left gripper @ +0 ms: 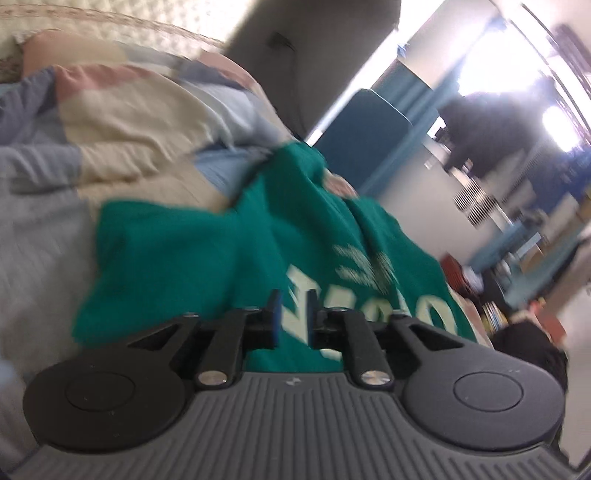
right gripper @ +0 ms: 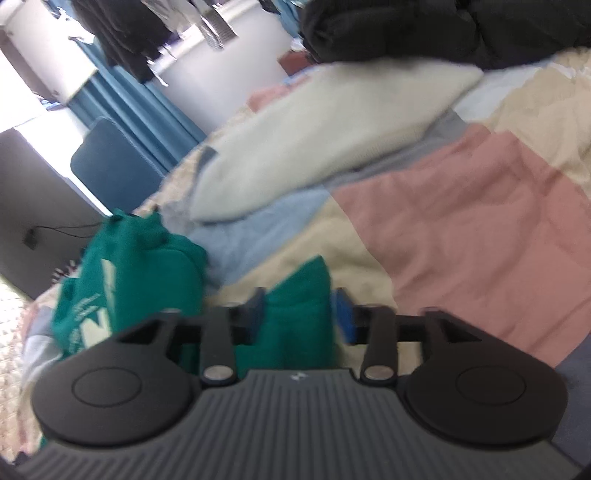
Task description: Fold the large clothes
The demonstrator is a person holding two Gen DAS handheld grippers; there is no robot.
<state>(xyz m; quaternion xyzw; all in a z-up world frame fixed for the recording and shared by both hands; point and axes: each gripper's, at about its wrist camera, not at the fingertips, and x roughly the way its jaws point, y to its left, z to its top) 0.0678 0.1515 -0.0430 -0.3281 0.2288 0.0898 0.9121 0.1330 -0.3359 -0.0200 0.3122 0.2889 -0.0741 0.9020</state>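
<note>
Nearest the lens in the left wrist view is the ribbed grey body of the left gripper (left gripper: 294,314), filling the bottom of the frame; its jaws stand a narrow way apart and the pads do not press on anything, with green cloth showing behind the gap. That cloth is the green garment (left gripper: 229,258), a teal-green knit spread across the centre of the frame on a patchwork bedspread (left gripper: 122,122). Large pale block letters are printed on it at lower centre, seen tilted and cut off by the gripper; a shape like an N and a rounded letter show, but the word cannot be read. Smaller pale print above them is blurred.

In the right wrist view the right gripper (right gripper: 300,314) fills the bottom of the frame with its jaws fairly wide. A fold of the same green garment (right gripper: 299,310) rises between them; the pads do not seem to clamp it. More of the garment is bunched at the left of the frame, bearing pale lettering too blurred to read. A cream garment (right gripper: 317,136) lies on the bedspread at upper centre, and dark clothing (right gripper: 443,29) is piled at the upper right. Blue curtains (right gripper: 122,99) hang at the upper left.
</note>
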